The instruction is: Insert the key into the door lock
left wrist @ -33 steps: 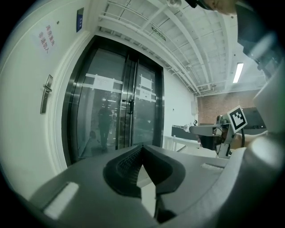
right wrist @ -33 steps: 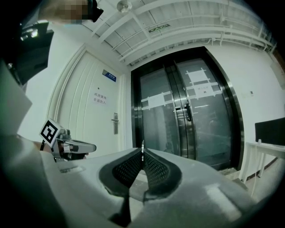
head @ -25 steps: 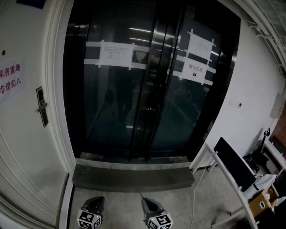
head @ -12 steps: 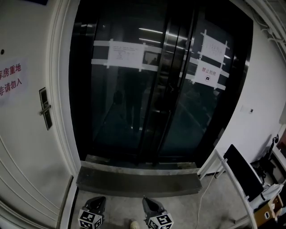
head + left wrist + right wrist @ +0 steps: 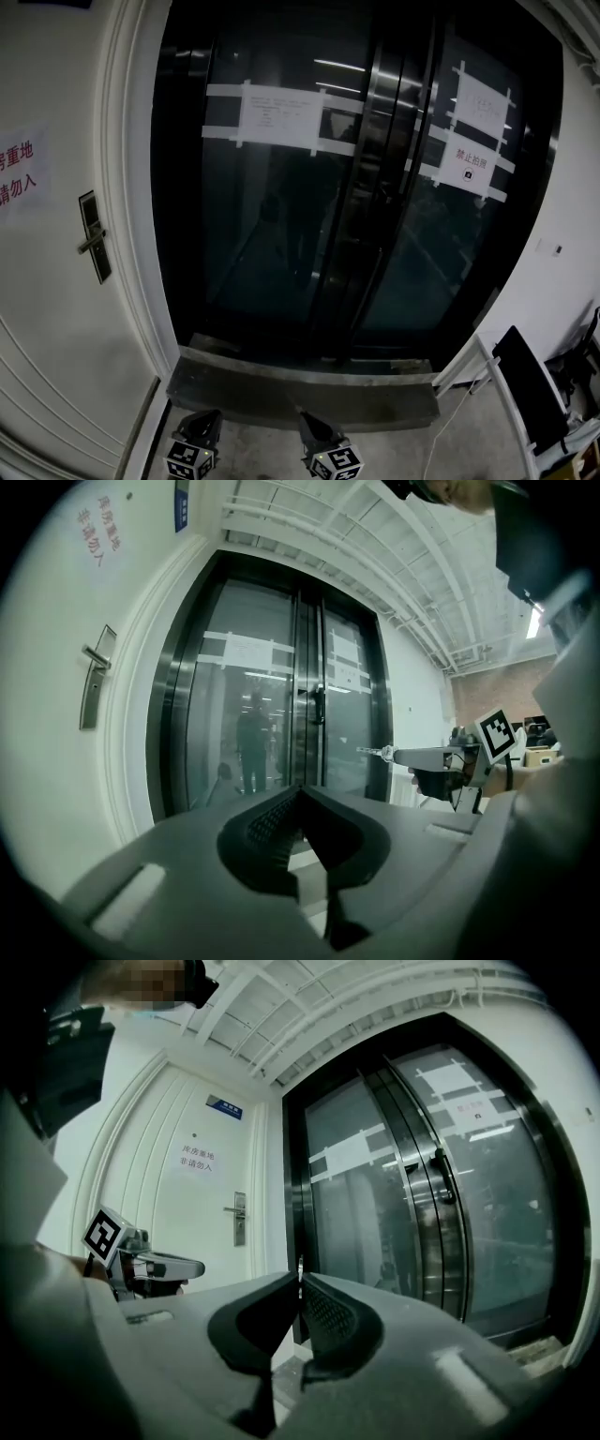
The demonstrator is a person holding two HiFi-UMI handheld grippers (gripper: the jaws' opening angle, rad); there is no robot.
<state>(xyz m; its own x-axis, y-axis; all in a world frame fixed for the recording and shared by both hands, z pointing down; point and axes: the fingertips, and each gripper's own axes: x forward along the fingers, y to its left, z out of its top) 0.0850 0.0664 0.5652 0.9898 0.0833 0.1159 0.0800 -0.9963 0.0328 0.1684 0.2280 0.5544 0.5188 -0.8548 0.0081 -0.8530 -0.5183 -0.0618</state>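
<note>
Big dark glass doors fill the middle of the scene, paper notices taped across them, and they are not the target. Off to the left stands the white door, and that's the one that matters. Down at the near edge sit both grippers, side by side over the floor. The left gripper has its jaws pressed together with nothing between them. The right gripper is clamped narrow on the key, whose thin blade pokes out just past the jaw tips. The lock plate sits part-way up the white door's right edge with its handle jutting out, far and well to the left of both grippers. The keyhole itself is too small to pick out from here. Here's the crux: the key's long axis runs straight out along the right gripper, roughly level, aimed more at the glass doors than at the lock. The empty left gripper is the nearer one to that door, but the key rides on the right. My read is that the right gripper has to swing left and close in, with the blade square to the plate.
</note>
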